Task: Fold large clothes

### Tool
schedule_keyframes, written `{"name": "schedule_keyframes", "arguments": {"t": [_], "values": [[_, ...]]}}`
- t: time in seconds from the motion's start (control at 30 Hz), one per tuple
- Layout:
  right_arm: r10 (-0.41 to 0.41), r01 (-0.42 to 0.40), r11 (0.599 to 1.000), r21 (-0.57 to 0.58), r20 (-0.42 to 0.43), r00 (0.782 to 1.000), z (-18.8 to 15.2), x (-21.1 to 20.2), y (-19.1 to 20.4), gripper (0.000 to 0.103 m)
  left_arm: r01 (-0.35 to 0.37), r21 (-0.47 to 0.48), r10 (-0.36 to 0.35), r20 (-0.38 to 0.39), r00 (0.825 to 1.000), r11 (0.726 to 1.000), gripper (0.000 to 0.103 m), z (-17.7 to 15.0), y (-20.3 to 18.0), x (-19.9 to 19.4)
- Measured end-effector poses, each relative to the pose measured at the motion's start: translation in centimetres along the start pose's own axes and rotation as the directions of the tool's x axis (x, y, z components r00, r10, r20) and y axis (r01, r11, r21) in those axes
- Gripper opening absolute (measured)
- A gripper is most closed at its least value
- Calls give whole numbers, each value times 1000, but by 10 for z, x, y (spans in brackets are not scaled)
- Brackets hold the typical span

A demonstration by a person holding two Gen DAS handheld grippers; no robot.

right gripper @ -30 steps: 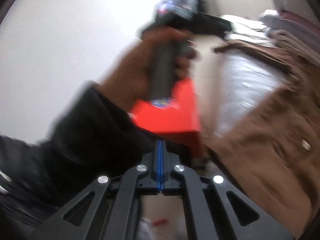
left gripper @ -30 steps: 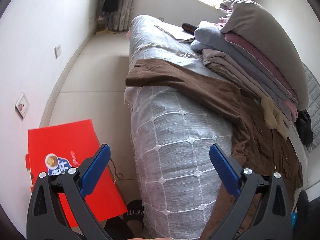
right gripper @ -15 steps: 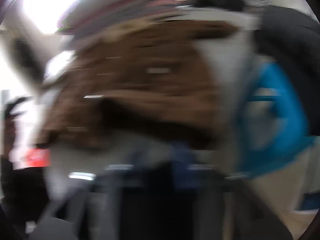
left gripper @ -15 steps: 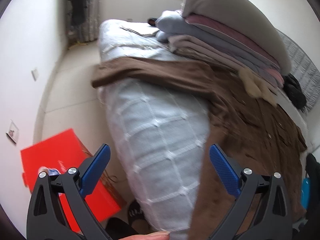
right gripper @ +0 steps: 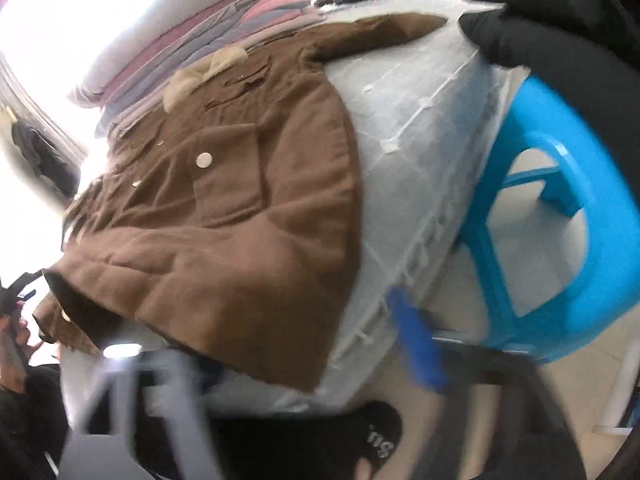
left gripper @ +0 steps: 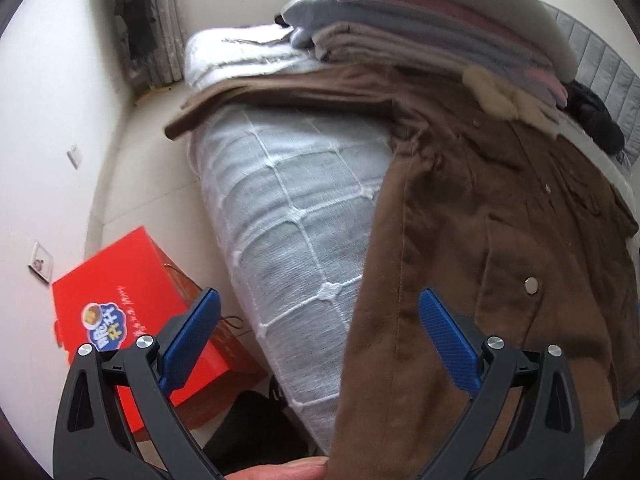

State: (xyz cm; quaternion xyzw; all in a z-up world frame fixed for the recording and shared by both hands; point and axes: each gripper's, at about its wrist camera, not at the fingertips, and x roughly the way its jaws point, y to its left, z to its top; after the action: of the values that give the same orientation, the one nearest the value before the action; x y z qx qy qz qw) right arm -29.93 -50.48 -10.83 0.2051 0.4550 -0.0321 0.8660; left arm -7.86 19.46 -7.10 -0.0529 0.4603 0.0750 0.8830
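Your right gripper point(right gripper: 304, 364) is smeared by motion in its own camera: one blue pad shows as a streak, the other is lost under the hem of the brown coat point(right gripper: 224, 216), so you cannot tell whether cloth sits between the jaws. The coat's lower edge runs off the left wrist picture's bottom. The stack of folded bedding point(left gripper: 440, 28) is cut off at the top.

Both wrist views look down, close; share brown coat point(left gripper: 480, 208).
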Motion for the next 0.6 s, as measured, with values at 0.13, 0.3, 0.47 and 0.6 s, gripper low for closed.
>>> {"name": "schedule_keyframes", "arguments": {"t": [0.13, 0.3, 0.47, 0.6], "values": [[52, -52, 998, -19, -25, 998, 8, -1, 6, 16, 166, -83, -174, -108, 979, 983, 95, 6, -7, 29], [166, -169, 986, 16, 98, 981, 43, -52, 9, 13, 176, -62, -183, -116, 976, 982, 90, 14, -25, 33], [145, -134, 987, -90, 128, 981, 82, -98, 38, 12, 278, -195, -278, 25, 960, 941, 79, 57, 13, -39], [130, -118, 988, -95, 125, 984, 78, -113, 37, 12, 227, -174, -214, 94, 972, 958, 79, 77, 36, -73]]}}
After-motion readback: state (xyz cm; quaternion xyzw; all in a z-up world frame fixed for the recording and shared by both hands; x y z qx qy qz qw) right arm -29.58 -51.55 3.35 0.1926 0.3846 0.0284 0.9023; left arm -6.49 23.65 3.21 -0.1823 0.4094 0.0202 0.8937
